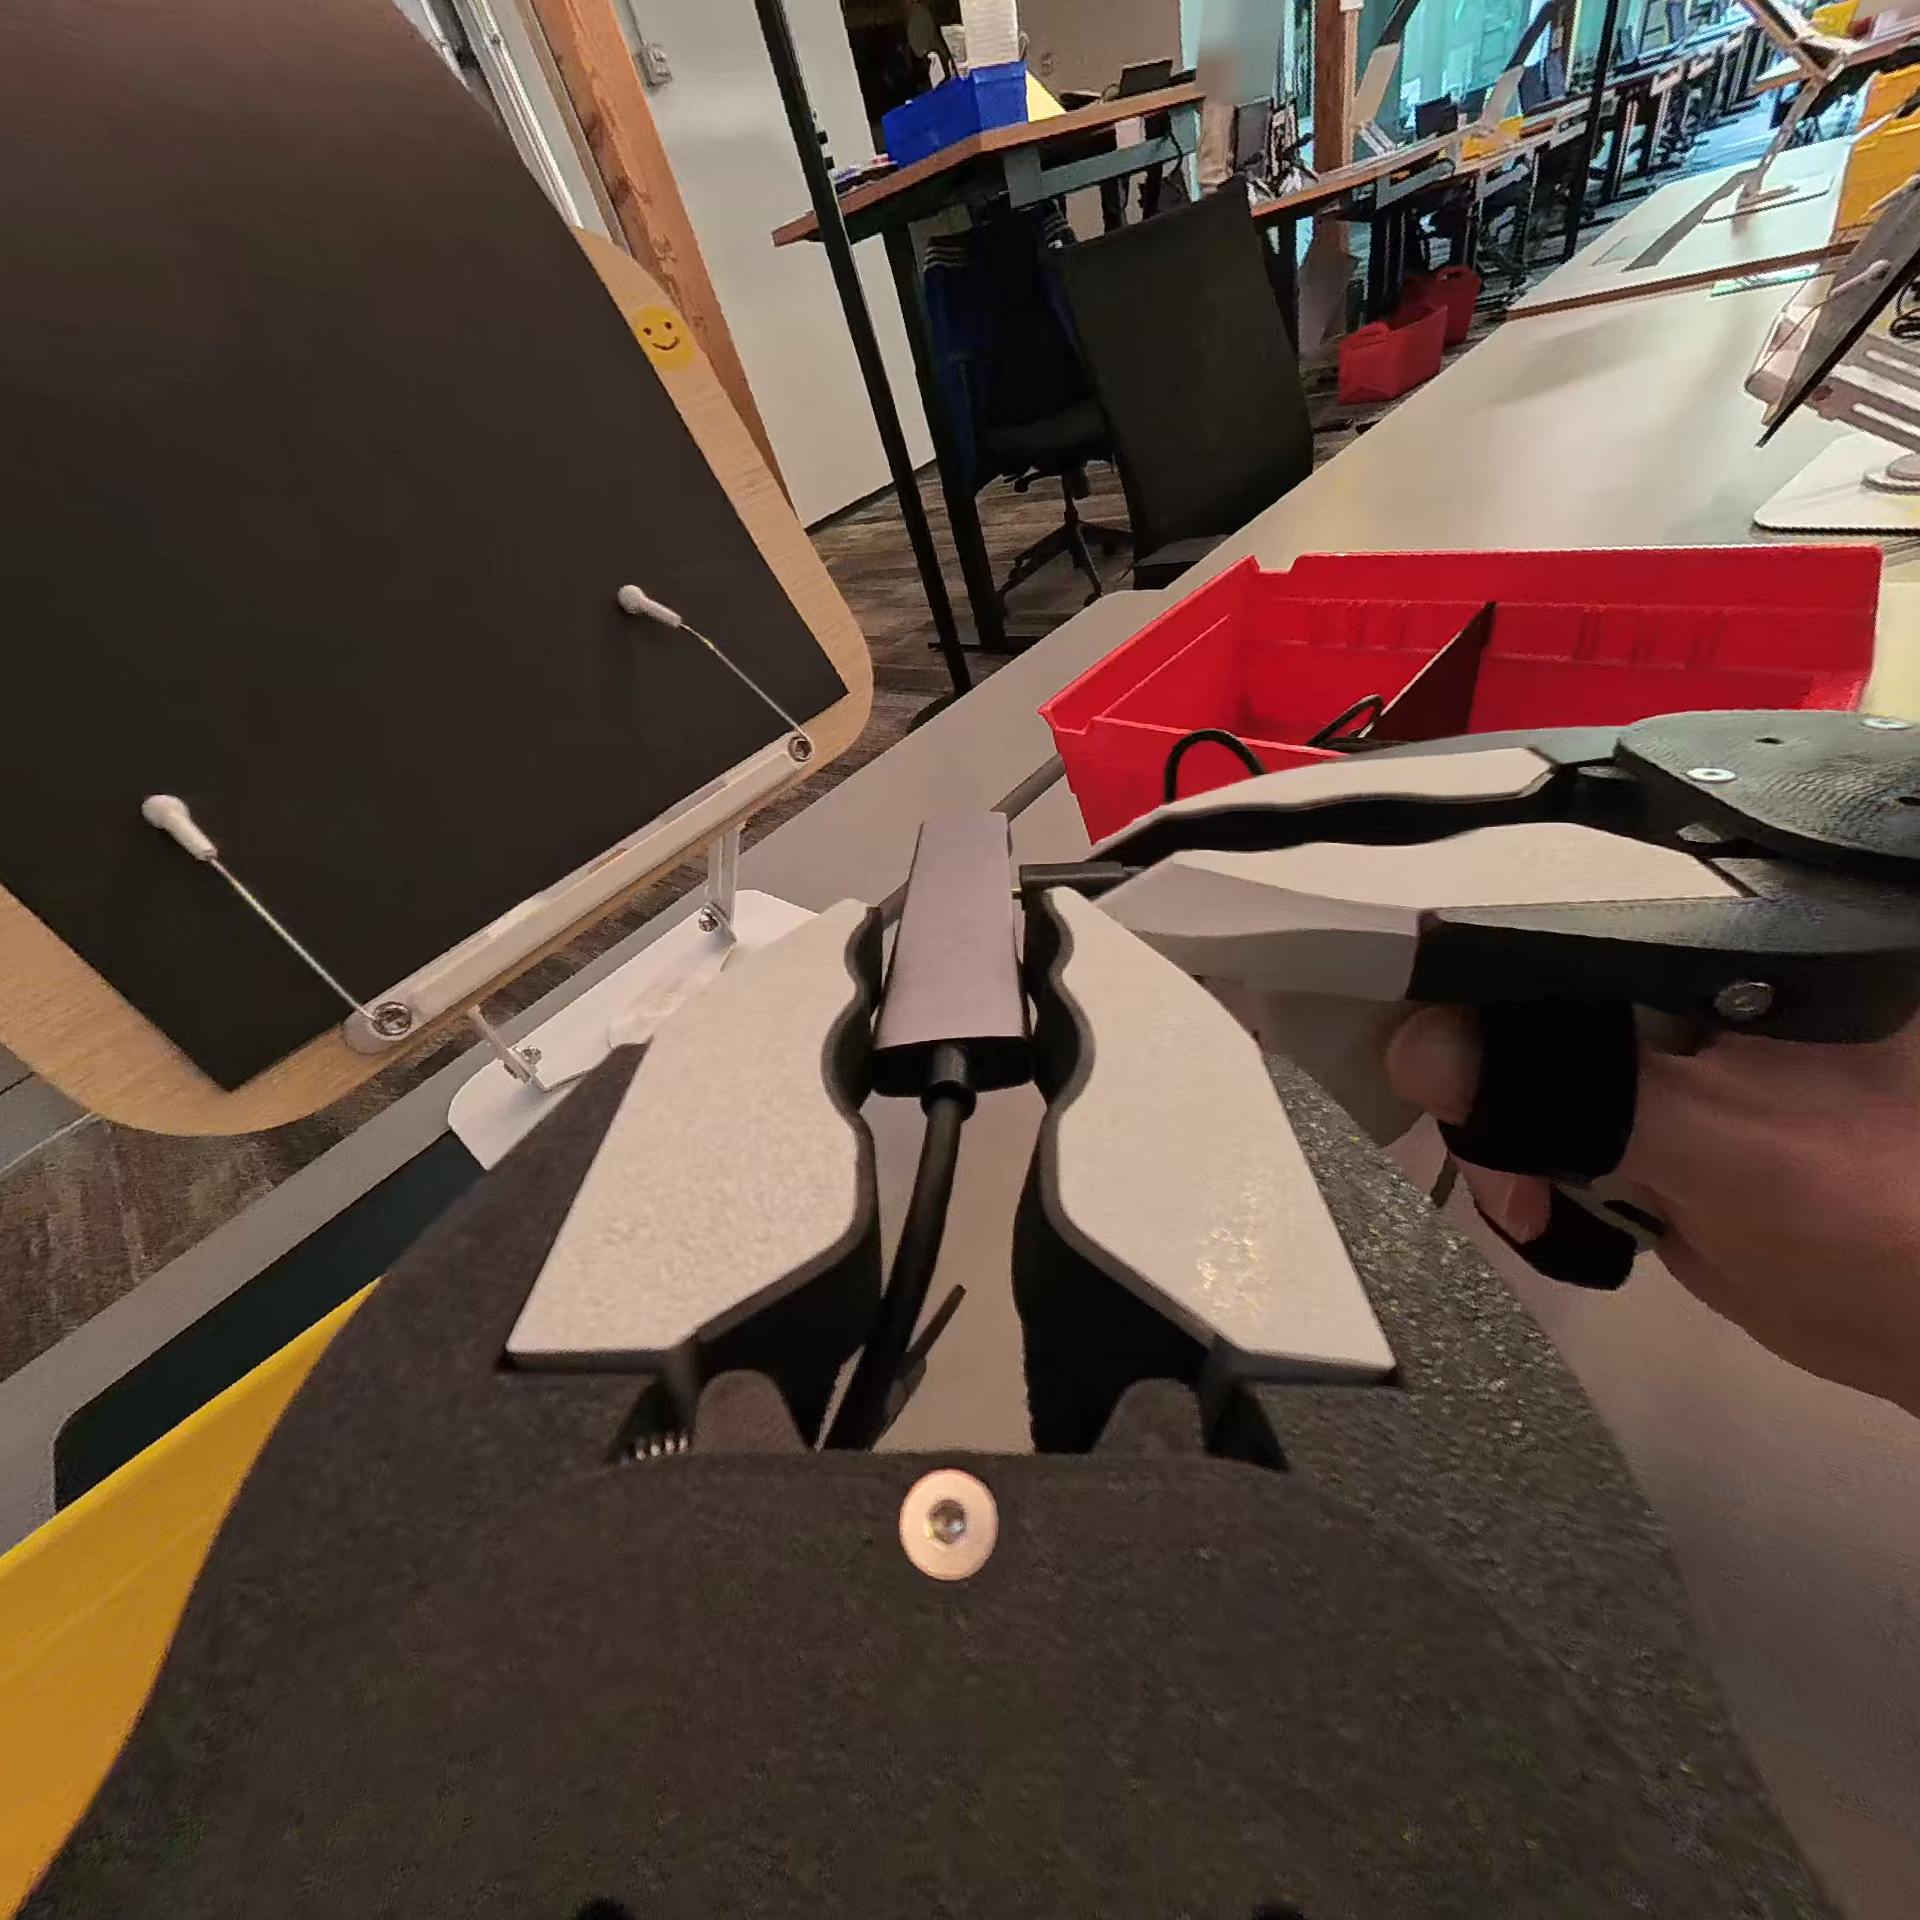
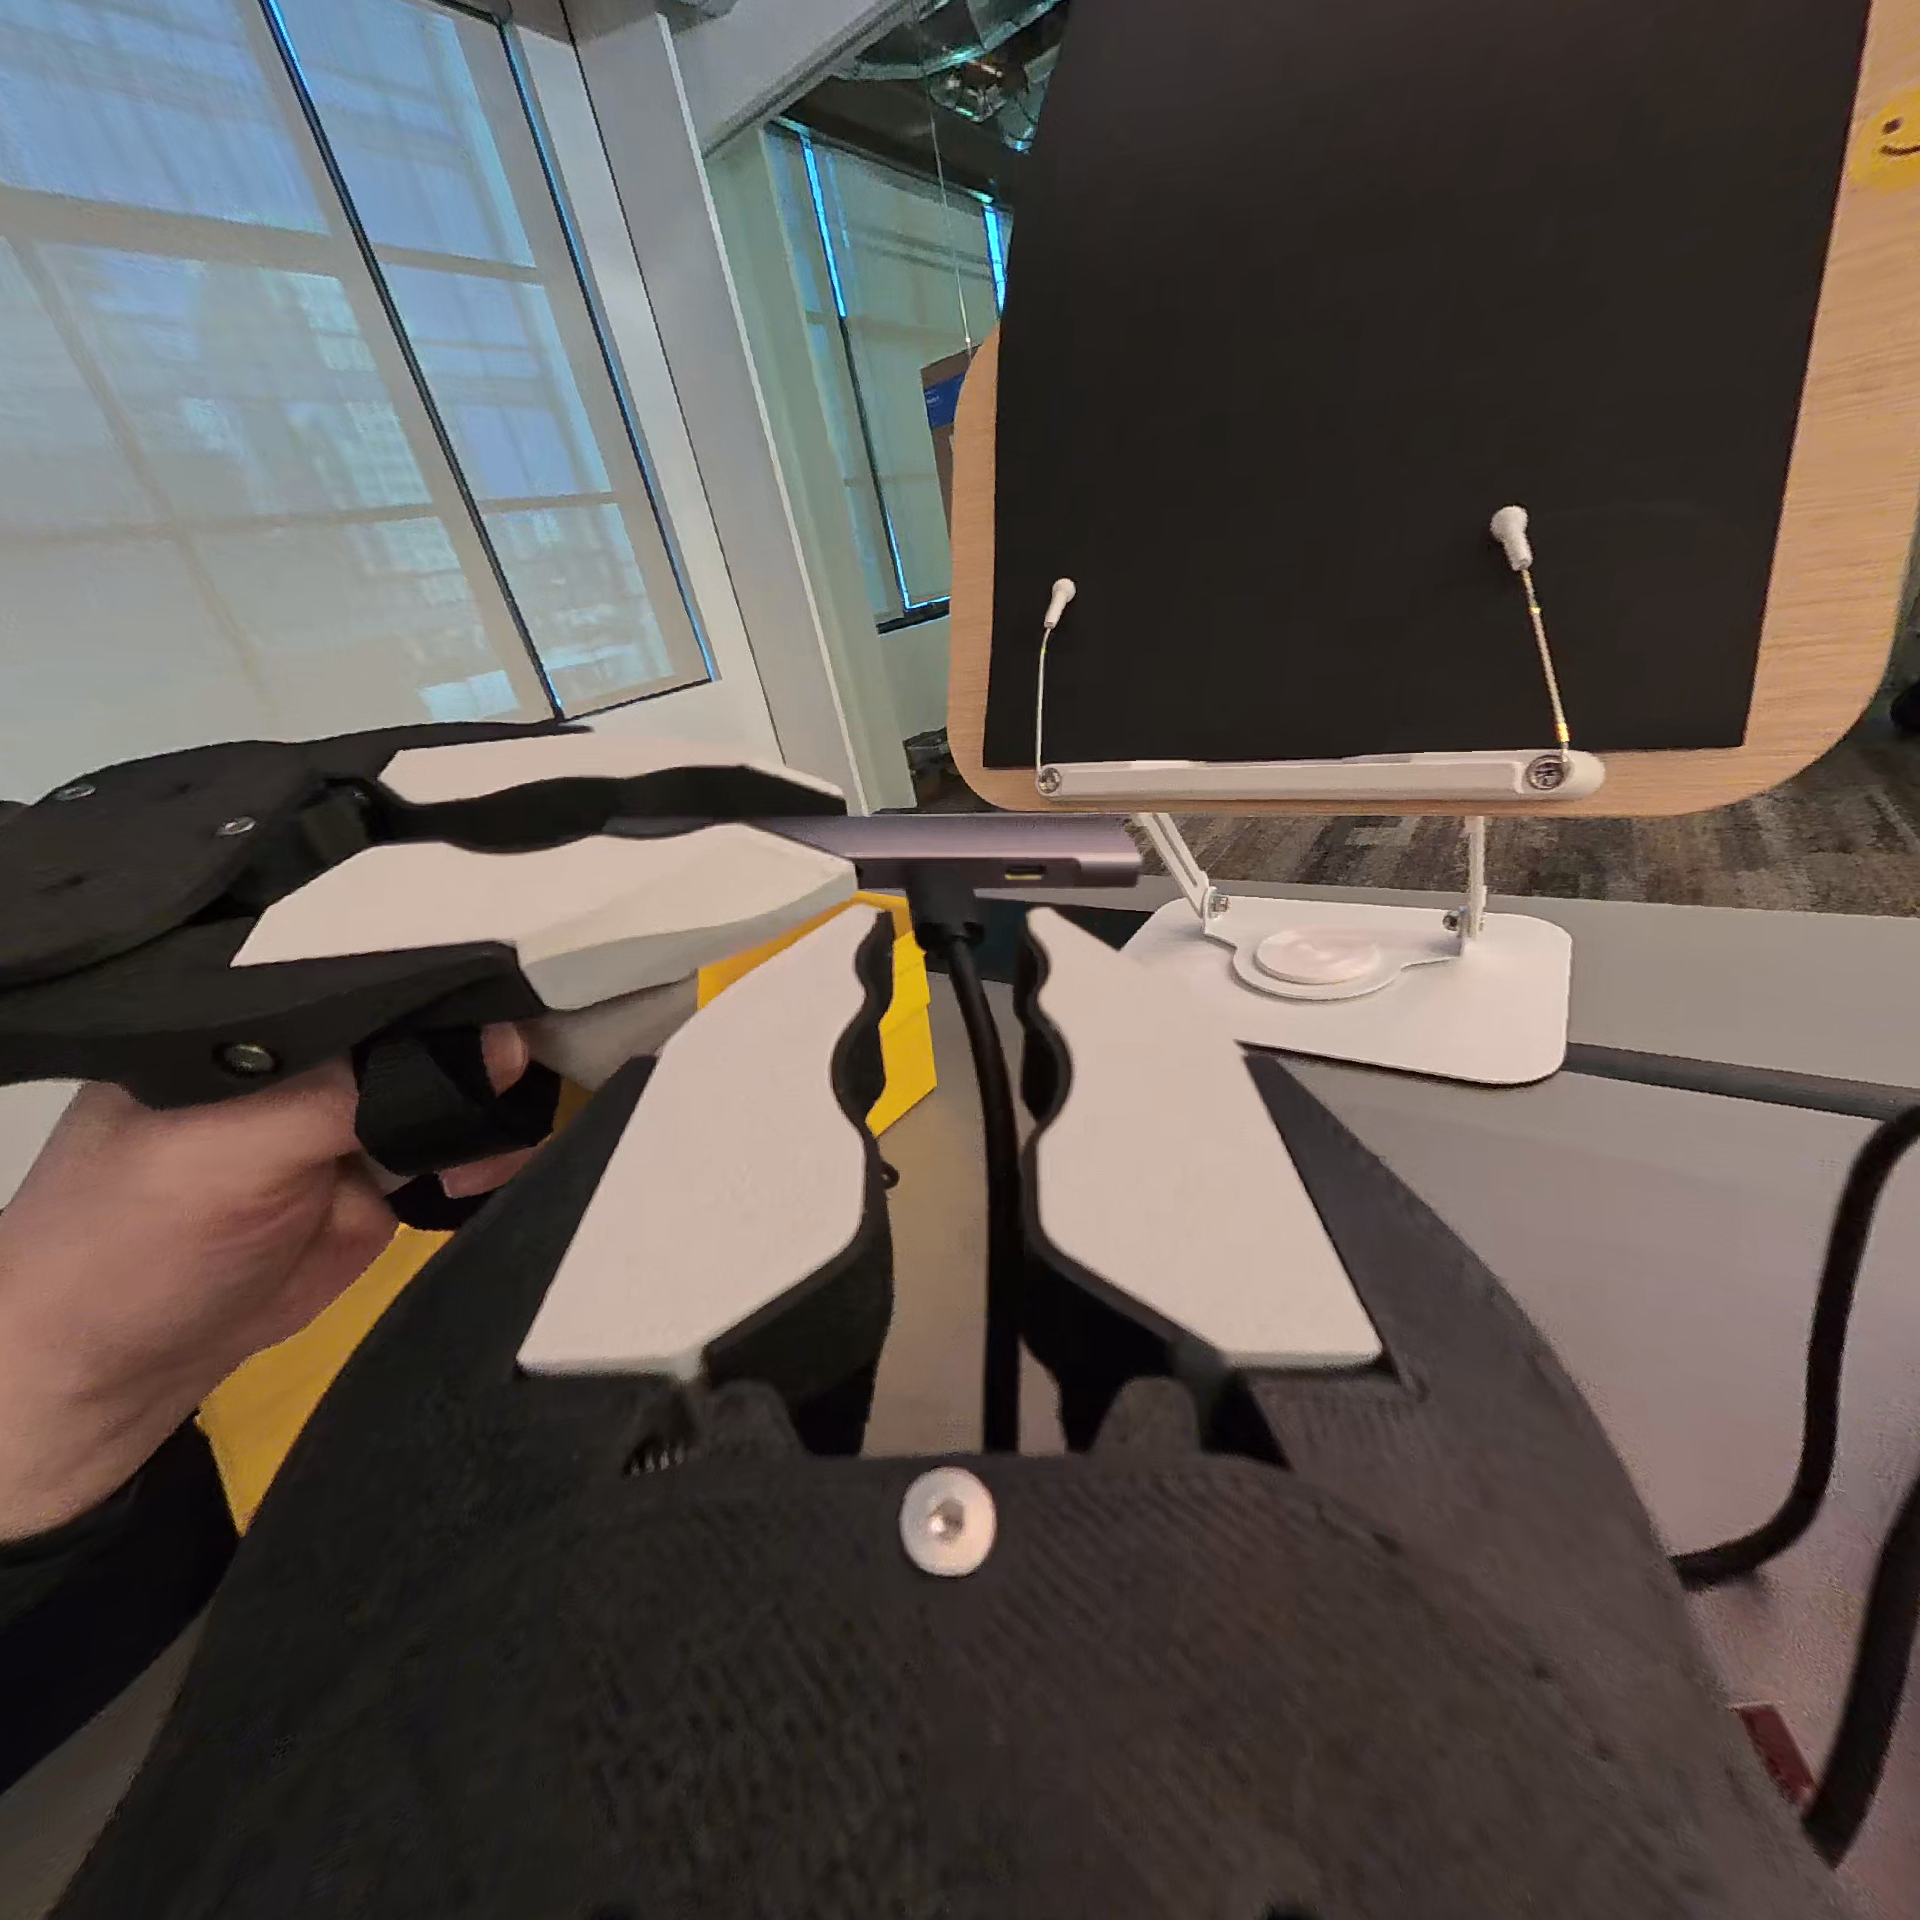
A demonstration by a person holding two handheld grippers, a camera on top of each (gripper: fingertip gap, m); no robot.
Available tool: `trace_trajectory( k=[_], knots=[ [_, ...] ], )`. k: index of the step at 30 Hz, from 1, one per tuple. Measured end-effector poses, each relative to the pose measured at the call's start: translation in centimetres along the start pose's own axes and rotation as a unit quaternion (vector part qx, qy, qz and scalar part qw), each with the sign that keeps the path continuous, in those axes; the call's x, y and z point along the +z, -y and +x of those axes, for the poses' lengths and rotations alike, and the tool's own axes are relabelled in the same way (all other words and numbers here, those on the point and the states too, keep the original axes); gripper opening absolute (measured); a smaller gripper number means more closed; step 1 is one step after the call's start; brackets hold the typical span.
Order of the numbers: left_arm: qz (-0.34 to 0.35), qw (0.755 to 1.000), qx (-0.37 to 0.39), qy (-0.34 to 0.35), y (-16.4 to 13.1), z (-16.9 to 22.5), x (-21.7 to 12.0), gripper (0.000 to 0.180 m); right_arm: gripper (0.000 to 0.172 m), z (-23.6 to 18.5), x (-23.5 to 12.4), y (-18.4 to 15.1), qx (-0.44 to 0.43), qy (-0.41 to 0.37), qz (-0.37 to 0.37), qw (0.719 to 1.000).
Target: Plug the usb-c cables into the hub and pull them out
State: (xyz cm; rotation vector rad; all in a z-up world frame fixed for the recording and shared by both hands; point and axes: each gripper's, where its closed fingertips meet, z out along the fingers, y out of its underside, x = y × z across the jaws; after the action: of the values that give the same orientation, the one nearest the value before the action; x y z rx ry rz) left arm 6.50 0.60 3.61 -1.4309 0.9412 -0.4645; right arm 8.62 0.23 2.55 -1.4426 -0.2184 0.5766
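Your left gripper (image 1: pixel 951 977) clamps the grey hub (image 1: pixel 956 935); your right gripper (image 2: pixel 951 966) stands apart around the plugged black cable (image 2: pixel 982 1039), pads not touching.

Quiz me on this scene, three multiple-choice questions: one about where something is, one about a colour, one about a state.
1. Where is the red bin?
A. On the floor
B. On the table, beyond the right gripper
C. On the book stand

2. What colour is the smiley sticker on the book stand's wooden board?
A. Yellow
B. Green
C. Blue

3. What state is the grey USB hub in?
A. Lying flat on the table
B. Dropped in the bin
C. Clamped between the left gripper's fingers, lifted off the table

Answers:
1 B: the red bin sits on the table behind the right gripper.
2 A: the smiley sticker on the wooden board is yellow.
3 C: both pads of the left gripper press on the sides of the grey USB hub.
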Motion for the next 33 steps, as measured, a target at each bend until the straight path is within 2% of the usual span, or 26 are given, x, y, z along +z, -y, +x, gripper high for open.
trace_trajectory(
  k=[3,13,16,18,22,26,30,33],
  knots=[
    [0.001,1.0,0.001,-0.004,0.0,0.4,0.2,0.026,0.016,0.1,0.1,-0.1,-0.008,-0.002,0.0,1.0],
    [0.004,1.0,-0.015,-0.01,-0.5,0.6,0.5,0.026,0.014,0.4,0.2,-0.3,0.002,0.001,-0.004,1.0],
    [0.005,1.0,-0.005,0.007,-0.8,0.7,0.9,0.026,0.013,0.7,0.0,-0.4,-0.025,-0.015,0.003,1.0],
    [0.009,0.999,-0.036,0.012,-1.2,0.9,1.2,0.028,0.013,1.1,-0.2,-0.6,-0.044,-0.028,0.013,0.999],
    [0.032,0.996,-0.08,0.013,-2.7,1.1,2.3,0.031,0.014,2.2,-0.6,-1.8,-0.07,-0.053,0.012,0.996],
    [0.032,0.993,-0.109,0.032,-5.6,1.3,3.7,0.038,0.013,3.7,-0.7,-4.3,-0.113,-0.083,-0.009,0.99],
    [0.019,0.995,-0.087,0.036,-7.9,1.8,4.8,0.037,0.013,5.1,-0.8,-6.8,-0.112,-0.096,-0.034,0.988],
    [0.062,0.993,-0.092,0.033,-8.0,2.1,5.0,0.037,0.013,5.3,-1.0,-6.9,-0.112,-0.106,-0.029,0.988]
  ],
)
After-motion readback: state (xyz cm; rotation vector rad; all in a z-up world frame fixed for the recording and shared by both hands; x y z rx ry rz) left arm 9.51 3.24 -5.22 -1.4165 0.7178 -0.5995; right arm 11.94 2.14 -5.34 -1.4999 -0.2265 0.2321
